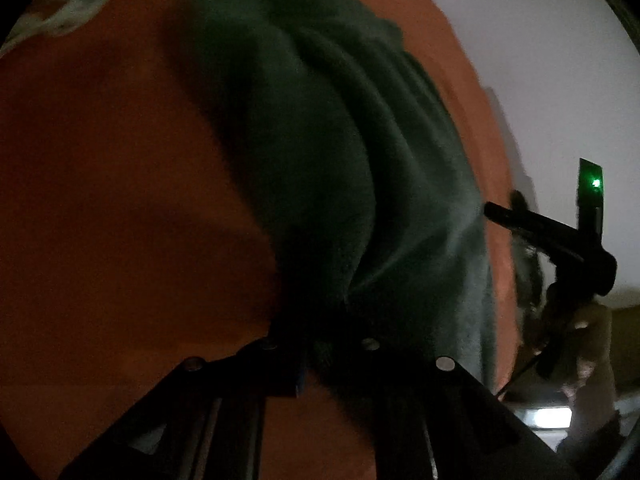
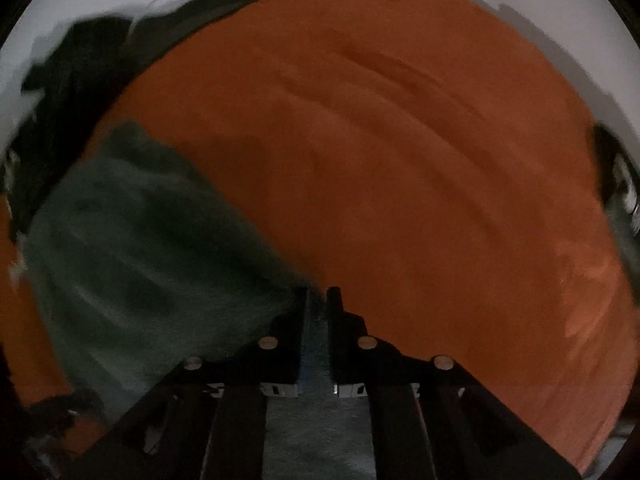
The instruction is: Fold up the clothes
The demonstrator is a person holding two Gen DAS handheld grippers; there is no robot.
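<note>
A dark green garment (image 1: 320, 140) lies rumpled on an orange cloth surface (image 1: 120, 200). Its folds run down into my left gripper (image 1: 320, 322), which is shut on a bunched part of it at the bottom of the left wrist view. The right wrist view shows the same green garment (image 2: 140, 240) spreading to the left. My right gripper (image 2: 319, 300) is shut on its edge, with a thin strip of fabric between the pads. From the left wrist view, the right gripper (image 1: 491, 211) reaches the garment's right edge, held by a hand (image 1: 592, 340).
Dark clothes (image 2: 92, 68) are heaped at the far left edge of the orange surface (image 2: 400, 160). A pale crumpled cloth (image 1: 64, 8) lies at the top left of the left wrist view. White floor (image 1: 540, 60) shows beyond the orange edge. A dark object (image 2: 616, 184) sits at the right rim.
</note>
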